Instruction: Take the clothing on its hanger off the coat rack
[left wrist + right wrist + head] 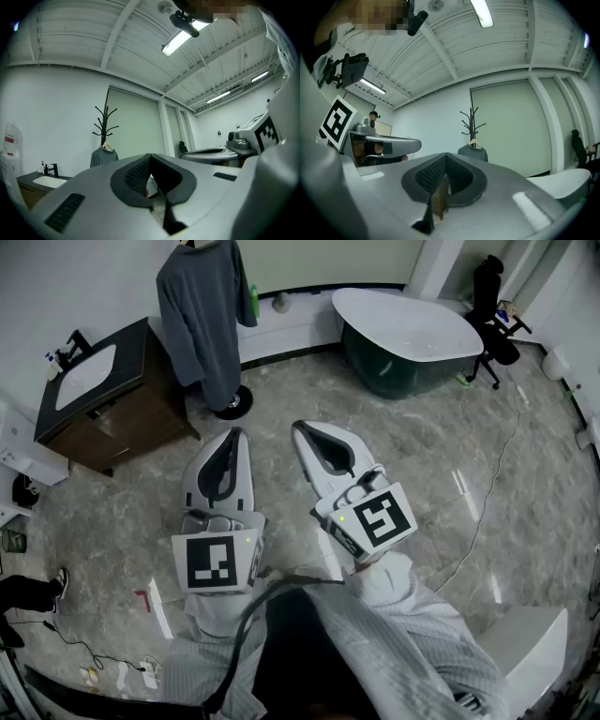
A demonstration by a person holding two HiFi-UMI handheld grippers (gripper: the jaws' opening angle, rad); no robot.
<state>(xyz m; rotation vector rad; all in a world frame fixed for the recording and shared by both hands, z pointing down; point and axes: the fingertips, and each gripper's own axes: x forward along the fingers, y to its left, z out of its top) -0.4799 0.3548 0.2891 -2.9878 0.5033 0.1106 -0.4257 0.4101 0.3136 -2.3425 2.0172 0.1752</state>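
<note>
Grey fabric is what I am after: a long-sleeved grey top (202, 315) on a pale hanger (108, 146), hooked over a low arm of the black coat rack (105, 123). The rack stands at the far wall between the dark wooden sink cabinet (127, 413) and the white-rimmed bathtub (403, 329). The top hangs straight down past the rack's round base, so I judge the hook bears all its weight and has to be lifted up off the arm rather than pulled sideways. I hold the left gripper (232, 434) and the right gripper (302, 427) side by side, low over the marble floor (441, 493), both pointing toward the rack and well apart from it. Each gripper view shows its jaws pressed together with nothing clamped between them, which fits a moment when nothing is within reach; by my reckoning the task has not started and the jaws must part before either can take the hanger. As for writing, I find none I can read. Each gripper's cube carries only a black-and-white square marker, and a white container (10, 143) at the left edge of the left gripper view has a red label too small to make out.
</note>
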